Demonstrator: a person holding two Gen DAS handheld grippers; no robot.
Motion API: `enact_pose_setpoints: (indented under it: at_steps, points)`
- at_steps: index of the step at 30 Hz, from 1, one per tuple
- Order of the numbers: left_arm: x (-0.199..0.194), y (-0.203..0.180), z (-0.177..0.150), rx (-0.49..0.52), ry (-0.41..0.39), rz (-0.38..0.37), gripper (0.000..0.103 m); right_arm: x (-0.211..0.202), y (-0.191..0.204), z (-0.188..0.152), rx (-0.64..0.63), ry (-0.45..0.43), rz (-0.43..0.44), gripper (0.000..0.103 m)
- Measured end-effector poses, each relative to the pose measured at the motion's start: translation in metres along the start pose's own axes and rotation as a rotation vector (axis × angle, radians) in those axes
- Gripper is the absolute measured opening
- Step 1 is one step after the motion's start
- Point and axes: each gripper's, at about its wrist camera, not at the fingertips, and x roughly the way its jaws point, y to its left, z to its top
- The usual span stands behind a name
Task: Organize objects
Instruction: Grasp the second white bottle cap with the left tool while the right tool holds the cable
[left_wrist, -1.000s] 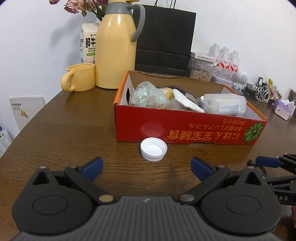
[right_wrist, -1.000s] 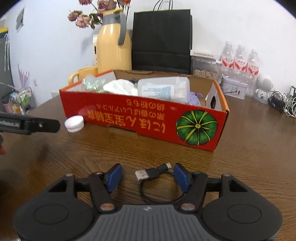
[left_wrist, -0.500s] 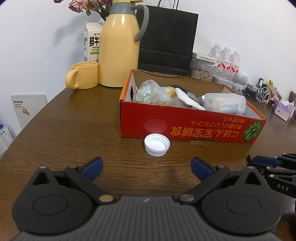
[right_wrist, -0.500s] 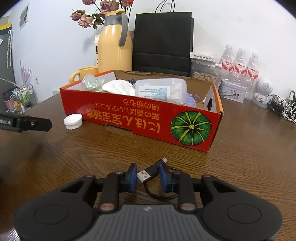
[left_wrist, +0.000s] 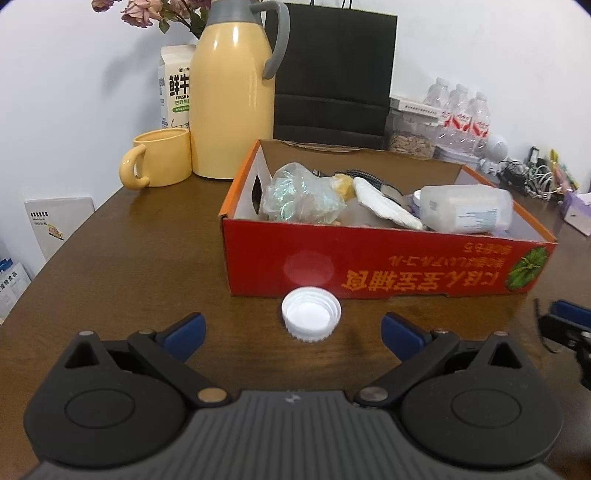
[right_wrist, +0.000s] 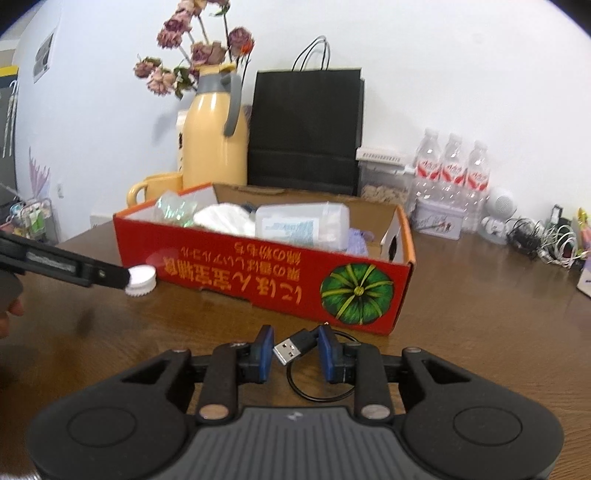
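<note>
A black USB cable (right_wrist: 287, 350) lies with its plug between the blue pads of my right gripper (right_wrist: 296, 349), which is shut on it; the cable's loop hangs below the pads. In front of the red cardboard box (left_wrist: 369, 273) a white bottle cap (left_wrist: 311, 319) rests on the wooden table. My left gripper (left_wrist: 293, 330) is open, its fingers spread to either side of the cap without touching it. The right wrist view shows the left gripper (right_wrist: 74, 267) reaching the cap (right_wrist: 142, 280) from the left. The box (right_wrist: 258, 280) holds a plastic bag, a white wrapper and a clear bottle.
Behind the box stand a yellow thermos (left_wrist: 232, 92), a yellow mug (left_wrist: 159, 158), a milk carton and a black paper bag (left_wrist: 332, 74). Water bottles (right_wrist: 450, 170), a tin and tangled cables crowd the back right. The table's left edge curves close by.
My right gripper closed on the USB plug, and its view tilted upward. My left gripper moved forward, so the cap now sits between its fingers.
</note>
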Motion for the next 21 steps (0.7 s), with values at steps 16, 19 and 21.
enact_pose_setpoints:
  at_steps: [16, 19, 21]
  points:
    - [0.025, -0.013, 0.000, -0.017, 0.015, 0.021, 0.041, -0.005, 0.002, 0.002, 0.004, -0.051, -0.011, 0.025]
    - [0.020, -0.012, 0.001, -0.024, -0.004, 0.017, 0.041, -0.006, 0.002, 0.002, 0.004, -0.055, -0.014, 0.025]
    - [0.016, -0.012, 0.000, -0.026, -0.017, 0.011, 0.041, -0.006, 0.002, 0.002, 0.003, -0.060, -0.015, 0.025]
